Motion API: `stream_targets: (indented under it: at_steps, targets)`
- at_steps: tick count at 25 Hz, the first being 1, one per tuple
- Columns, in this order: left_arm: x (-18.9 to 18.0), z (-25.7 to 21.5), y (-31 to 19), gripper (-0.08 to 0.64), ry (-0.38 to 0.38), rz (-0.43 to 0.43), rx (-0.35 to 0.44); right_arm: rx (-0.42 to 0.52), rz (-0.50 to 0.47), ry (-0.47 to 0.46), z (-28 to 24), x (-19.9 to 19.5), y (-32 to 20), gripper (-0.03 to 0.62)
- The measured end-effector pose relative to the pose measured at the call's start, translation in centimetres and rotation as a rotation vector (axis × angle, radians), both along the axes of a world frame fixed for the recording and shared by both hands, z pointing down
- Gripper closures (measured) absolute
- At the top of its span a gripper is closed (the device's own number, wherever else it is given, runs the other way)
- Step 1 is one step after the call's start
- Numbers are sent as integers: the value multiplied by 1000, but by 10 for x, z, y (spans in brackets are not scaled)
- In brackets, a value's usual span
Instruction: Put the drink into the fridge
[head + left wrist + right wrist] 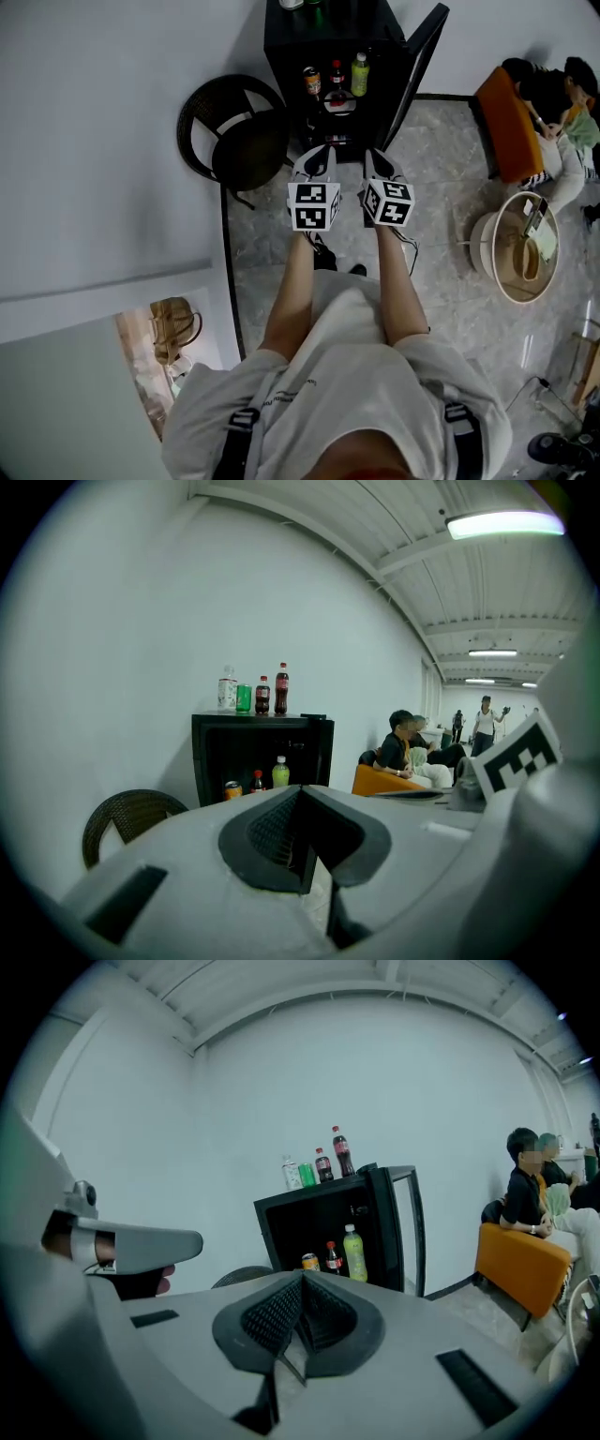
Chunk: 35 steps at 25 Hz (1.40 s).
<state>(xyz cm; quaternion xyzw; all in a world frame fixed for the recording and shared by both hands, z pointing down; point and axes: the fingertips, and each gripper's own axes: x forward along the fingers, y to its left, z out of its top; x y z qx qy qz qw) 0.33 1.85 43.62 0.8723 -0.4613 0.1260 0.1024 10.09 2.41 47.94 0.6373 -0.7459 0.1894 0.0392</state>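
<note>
While L gripper (317,156) & R gripper (377,156) show jaws closed, empty — wicker chair (234,141) sits beside open fridge (286,66).

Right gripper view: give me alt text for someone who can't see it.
The right hand-held gripper, shut and empty, faces an open black mini fridge holding an orange can, a cola bottle and a yellow-green bottle. Four more drinks stand on top.
</note>
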Motion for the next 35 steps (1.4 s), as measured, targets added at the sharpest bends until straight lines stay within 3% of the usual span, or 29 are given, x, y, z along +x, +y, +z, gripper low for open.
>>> stream_targets:
  at_steps: [4,11,35]
  targets:
    - [7,11,31,551,-10,7,-20,-9,-31,-14,5,10,28,586]
    - [9,12,44,551,-36,-16,-11,-21,-68,-9,7,20,49,586]
    - [16,8,50,551,-45,-3,6,-11,-68,3,-4,26,51,586]
